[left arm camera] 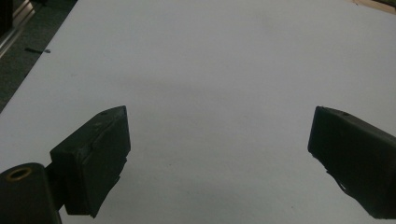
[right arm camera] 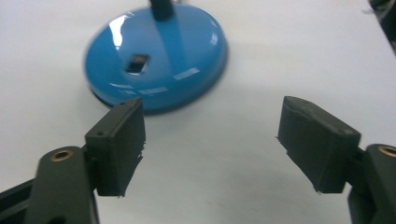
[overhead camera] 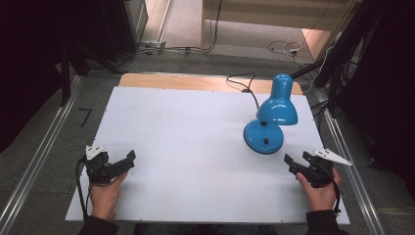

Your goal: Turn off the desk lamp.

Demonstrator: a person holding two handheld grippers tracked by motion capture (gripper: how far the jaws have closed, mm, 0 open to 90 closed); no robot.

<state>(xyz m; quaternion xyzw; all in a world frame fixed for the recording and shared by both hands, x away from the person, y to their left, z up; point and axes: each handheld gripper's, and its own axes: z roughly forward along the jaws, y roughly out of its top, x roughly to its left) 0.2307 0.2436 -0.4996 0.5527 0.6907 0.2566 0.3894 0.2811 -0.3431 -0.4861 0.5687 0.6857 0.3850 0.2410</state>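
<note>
Blue desk lamp standing on white table, cord trailing behind, left gripper and right gripper both gaping, grasping nothing.

Open white table is seen ahead of the left gripper, jaws spread. The right gripper's way forward is blocked by the lamp, whose base stands just beyond its spread jaws.

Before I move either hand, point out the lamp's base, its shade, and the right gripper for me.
lamp base (right arm camera: 159, 56), right gripper view, on the glossy blue top beside the switch.
lamp shade (overhead camera: 278, 108), high view, on the blue dome.
right gripper (overhead camera: 297, 163), high view, midway between its open fingertips.
</note>
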